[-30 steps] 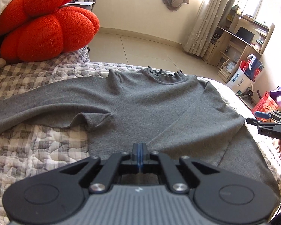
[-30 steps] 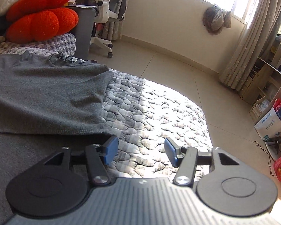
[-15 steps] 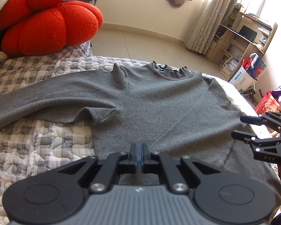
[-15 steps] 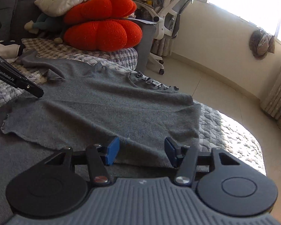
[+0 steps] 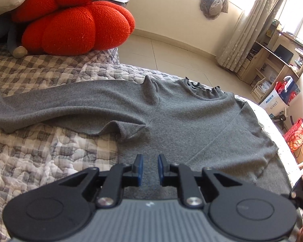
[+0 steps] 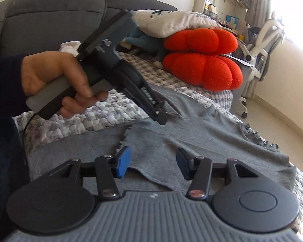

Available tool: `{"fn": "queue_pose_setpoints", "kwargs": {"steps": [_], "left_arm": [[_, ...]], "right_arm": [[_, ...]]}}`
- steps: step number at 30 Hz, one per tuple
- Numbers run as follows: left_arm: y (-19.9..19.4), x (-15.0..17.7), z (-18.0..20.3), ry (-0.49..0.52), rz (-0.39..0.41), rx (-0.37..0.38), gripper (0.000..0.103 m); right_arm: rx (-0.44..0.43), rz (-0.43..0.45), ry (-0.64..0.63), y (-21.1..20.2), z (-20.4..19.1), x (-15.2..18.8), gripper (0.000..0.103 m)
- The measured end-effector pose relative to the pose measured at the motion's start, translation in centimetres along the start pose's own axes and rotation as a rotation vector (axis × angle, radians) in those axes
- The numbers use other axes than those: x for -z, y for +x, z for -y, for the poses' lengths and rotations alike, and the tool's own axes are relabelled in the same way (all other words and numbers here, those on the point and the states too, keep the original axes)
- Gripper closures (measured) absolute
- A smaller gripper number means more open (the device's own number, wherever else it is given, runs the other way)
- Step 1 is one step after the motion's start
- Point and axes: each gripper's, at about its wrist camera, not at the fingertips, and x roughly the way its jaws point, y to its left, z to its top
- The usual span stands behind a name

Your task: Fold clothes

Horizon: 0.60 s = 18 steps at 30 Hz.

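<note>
Left wrist view: the left gripper (image 5: pixel 150 170) hovers over the gray sweater (image 5: pixel 192 121), its blue-padded fingers (image 5: pixel 139 170) parted a little with nothing between them. The right gripper (image 6: pixel 153 165) has its fingers wide apart and empty above the sweater's lower edge. The sweater lies spread on the quilted bed (image 5: pixel 40 157), and the left hand (image 6: pixel 56 80) grips its handle, nose tilted down.

Looked like someone's bedroom at home: quilted bed (image 5: pixel 50 157), orange pumpkin cushions (image 6: pixel 204 60), curtains (image 5: pixel 244 36), cluttered wooden desk (image 5: pixel 272 60) far right, office chair (image 6: pixel 262 46).
</note>
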Motion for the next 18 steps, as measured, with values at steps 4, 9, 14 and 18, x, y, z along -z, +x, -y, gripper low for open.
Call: {"fn": "queue_pose_setpoints", "kwargs": {"steps": [4, 9, 14, 18], "left_arm": [[-0.2, -0.2, -0.9, -0.039, 0.013, -0.024, 0.087], [-0.3, -0.3, -1.0, -0.042, 0.021, -0.019, 0.087], [-0.5, -0.4, -0.9, -0.028, 0.034, -0.027, 0.083], [-0.4, -0.3, -0.9, -0.023, 0.029, -0.038, 0.083]], "right_arm": [[-0.001, -0.081, -0.040, 2.9, -2.2, -0.3, 0.065], [0.065, -0.099, 0.078, 3.8, -0.9, -0.5, 0.097], [-0.036, -0.011, 0.205, 1.9, -1.0, -1.8, 0.097], [-0.036, -0.108, 0.235, 3.7, -1.0, -1.2, 0.097]]}}
